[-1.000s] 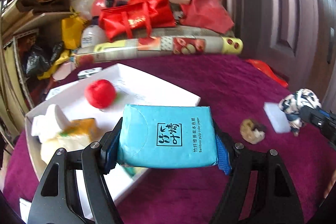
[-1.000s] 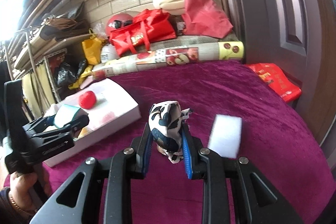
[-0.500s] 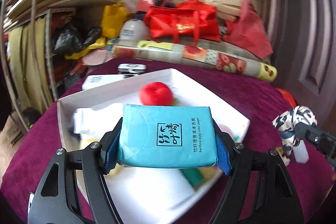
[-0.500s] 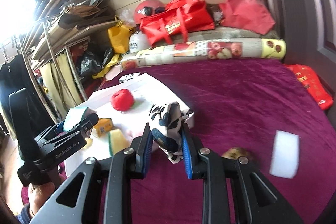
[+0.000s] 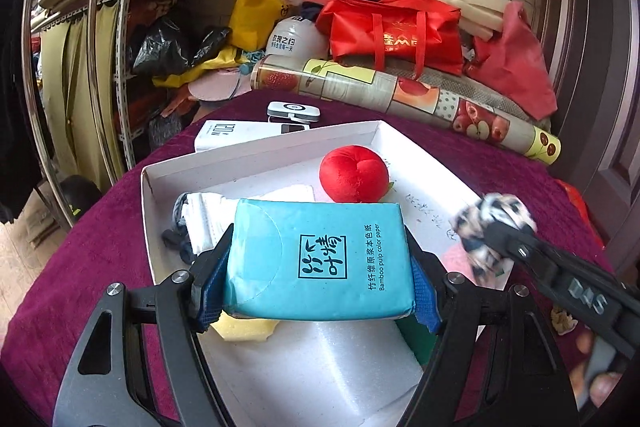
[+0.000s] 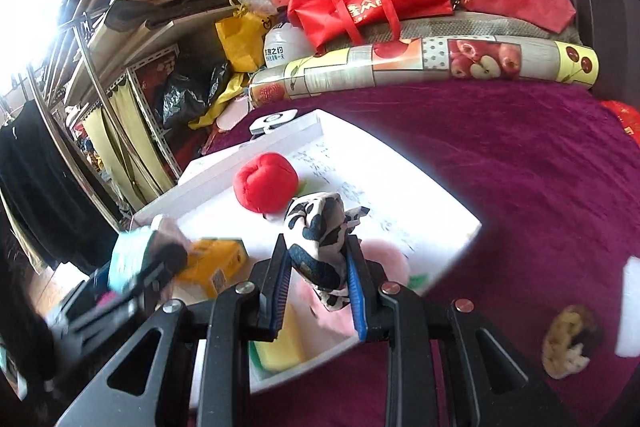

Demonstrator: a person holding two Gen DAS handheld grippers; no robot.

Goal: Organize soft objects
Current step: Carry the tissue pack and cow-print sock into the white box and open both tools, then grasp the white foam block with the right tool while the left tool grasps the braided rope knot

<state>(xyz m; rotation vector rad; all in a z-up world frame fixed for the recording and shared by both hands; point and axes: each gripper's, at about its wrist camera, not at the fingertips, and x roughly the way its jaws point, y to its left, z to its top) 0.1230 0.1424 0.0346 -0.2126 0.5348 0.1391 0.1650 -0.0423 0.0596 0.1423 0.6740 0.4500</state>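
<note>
My left gripper (image 5: 320, 279) pinches the blue tissue pack (image 5: 320, 259) and my right gripper (image 6: 318, 267) the cow-print cloth (image 6: 318, 239), both above the white tray (image 5: 260, 151).

Between the left gripper's (image 5: 320, 281) matt black plastic jaws with ribbed blue pads sits a tissue pack (image 5: 320, 261) in smooth, glossy teal film. The right gripper (image 6: 318, 277) pinches a soft cow-print cloth toy (image 6: 318, 239). Beyond both jaws a plush red apple (image 5: 354, 174) lies in a matt white cardboard box (image 5: 260, 155). Under it, the cloth (image 6: 500, 155) looks velvety.
</note>
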